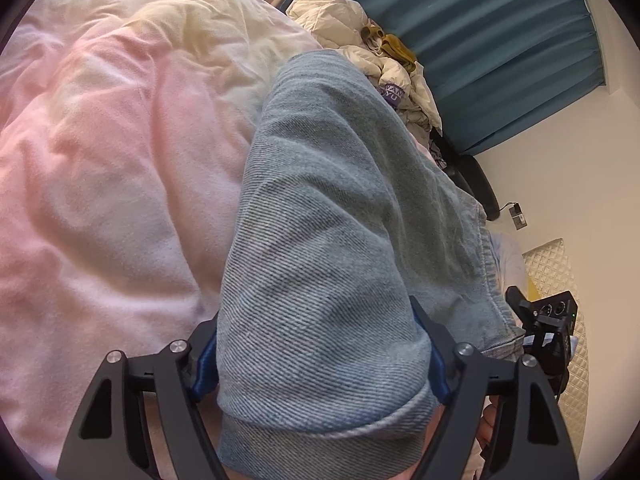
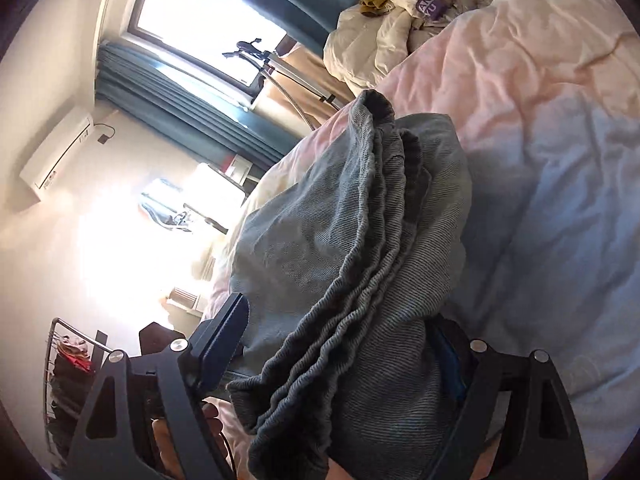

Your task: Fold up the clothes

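The thing to be folded is a pair of pale blue denim jeans [image 1: 332, 208], lying in a thick, already layered bundle on the bed's pink and cream duvet [image 1: 100, 168]. Denim of this weight probably handles as a fairly heavy, stiff-ish cloth: it keeps a crease and does not slip readily, yet the stacked layers will likely sag and slide apart if only one ply is pinched. The safest hold therefore seems to be across the whole thickness of the bundle near a folded edge or hem, with one gripper at each side so the stack stays level. In the left wrist view the left gripper [image 1: 324, 356] stands wide, its blue-padded fingers set either side of the rounded fold; the cloth fills the gap and appears to touch both pads, though firm pressing cannot be confirmed. In the right wrist view the right gripper [image 2: 340, 360] is also spread wide around the stacked, rippled edges of the jeans [image 2: 360, 260]; the pad on the left of that view stands clear of the cloth, while the other is half buried under it, so nothing looks clamped. A heap of cream bedding and other clothes [image 2: 400, 12] lies well apart at the far end of the bed.
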`<state>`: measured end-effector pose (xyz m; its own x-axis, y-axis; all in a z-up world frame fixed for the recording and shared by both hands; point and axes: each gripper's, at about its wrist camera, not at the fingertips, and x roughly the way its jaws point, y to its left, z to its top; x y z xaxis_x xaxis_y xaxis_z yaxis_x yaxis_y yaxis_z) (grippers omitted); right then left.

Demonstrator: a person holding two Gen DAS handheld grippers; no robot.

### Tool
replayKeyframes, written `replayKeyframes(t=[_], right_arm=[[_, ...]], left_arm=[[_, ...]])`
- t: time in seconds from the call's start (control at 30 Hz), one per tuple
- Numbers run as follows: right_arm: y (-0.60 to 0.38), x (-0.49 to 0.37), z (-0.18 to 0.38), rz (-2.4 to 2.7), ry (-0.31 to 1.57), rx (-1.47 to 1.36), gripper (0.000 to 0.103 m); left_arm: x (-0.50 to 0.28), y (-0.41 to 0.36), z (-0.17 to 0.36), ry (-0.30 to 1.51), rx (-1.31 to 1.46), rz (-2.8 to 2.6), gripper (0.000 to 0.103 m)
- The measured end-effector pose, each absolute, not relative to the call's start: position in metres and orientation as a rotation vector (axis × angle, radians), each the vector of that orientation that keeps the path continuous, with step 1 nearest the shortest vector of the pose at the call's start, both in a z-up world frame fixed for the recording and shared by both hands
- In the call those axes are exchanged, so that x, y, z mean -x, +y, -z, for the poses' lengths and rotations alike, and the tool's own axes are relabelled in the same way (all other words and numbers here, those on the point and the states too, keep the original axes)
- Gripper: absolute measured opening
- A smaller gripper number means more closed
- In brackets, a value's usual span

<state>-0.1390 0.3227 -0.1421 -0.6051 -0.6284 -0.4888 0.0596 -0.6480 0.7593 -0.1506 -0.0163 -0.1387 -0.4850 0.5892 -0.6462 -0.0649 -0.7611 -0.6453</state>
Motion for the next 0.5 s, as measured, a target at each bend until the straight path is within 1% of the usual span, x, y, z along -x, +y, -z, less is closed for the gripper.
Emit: replayKeyframes(t=[0.03, 0.1, 0.17, 0.23, 0.3, 0.37, 0.47, 0.5], right_arm=[[0.323, 0.142, 0.151, 2.287, -1.014, -1.133, 0.084], [0.324, 0.146, 0.169, 2.306, -1.022, -1.226, 0.081], [0.325, 0.148, 0.185, 2.328, -1.032, -1.313, 0.065], [0.325, 0.146, 0.182, 2.359, -1.011, -1.317, 0.063], [0.322, 0.146, 0.176, 2.398, -0.973, -1.304, 0.056], [0.316, 0.145, 0.164, 2.458, -0.908, -1.278, 0.046], [0.312, 0.133, 0.151, 2.522, -0.864, -1.240, 0.038], [0.312, 0.130, 0.149, 2.535, -0.861, -1.231, 0.037]], left_arm=[[0.149, -0.014, 0.137, -0.754, 1.299, -2.290, 0.078], [0.146, -0.011, 0.135, -0.705, 1.292, -2.317, 0.077], [0.141, -0.013, 0.134, -0.677, 1.293, -2.334, 0.075], [0.139, -0.013, 0.132, -0.657, 1.292, -2.355, 0.071], [0.135, -0.012, 0.130, -0.631, 1.280, -2.387, 0.068], [0.133, -0.009, 0.127, -0.588, 1.261, -2.426, 0.064], [0.125, -0.007, 0.124, -0.537, 1.242, -2.472, 0.060], [0.124, -0.006, 0.122, -0.528, 1.237, -2.483, 0.059]])
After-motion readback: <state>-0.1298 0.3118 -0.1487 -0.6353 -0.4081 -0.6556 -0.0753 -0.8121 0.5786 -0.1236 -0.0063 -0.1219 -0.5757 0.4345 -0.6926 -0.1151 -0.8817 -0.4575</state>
